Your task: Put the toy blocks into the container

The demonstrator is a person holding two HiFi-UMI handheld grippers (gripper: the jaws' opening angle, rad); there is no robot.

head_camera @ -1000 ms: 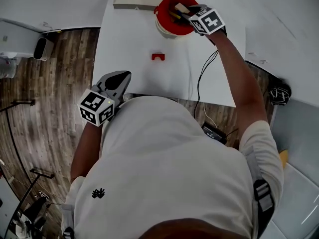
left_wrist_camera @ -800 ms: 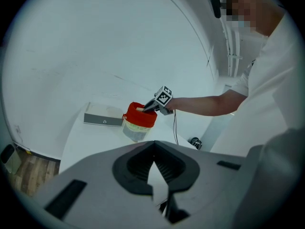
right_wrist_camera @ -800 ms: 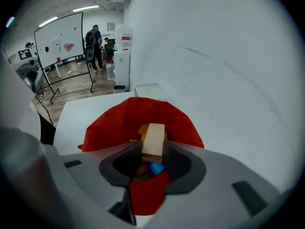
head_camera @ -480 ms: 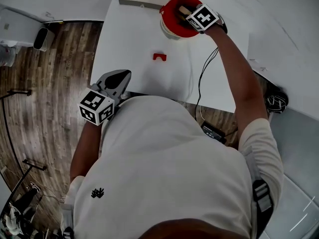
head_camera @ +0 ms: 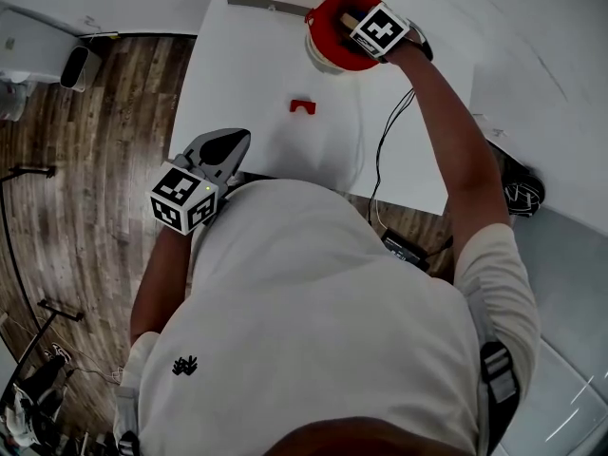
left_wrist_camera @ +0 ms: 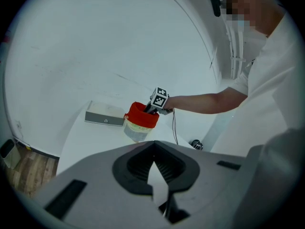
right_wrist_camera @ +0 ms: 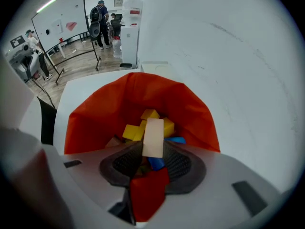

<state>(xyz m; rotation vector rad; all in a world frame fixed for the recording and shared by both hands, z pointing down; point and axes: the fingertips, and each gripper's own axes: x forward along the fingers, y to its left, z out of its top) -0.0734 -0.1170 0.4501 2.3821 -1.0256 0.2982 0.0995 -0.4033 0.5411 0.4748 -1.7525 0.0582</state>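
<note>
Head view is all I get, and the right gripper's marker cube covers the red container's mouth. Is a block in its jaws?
Observer: Yes. The right gripper is clamped on a pale wooden block, pointing down into the container.
Operator: Anything inside it?
Observer: Several yellow blocks and a blue one lie at the bottom.
Operator: And the left gripper?
Observer: The left gripper holds nothing; its jaw tips meet.
</note>
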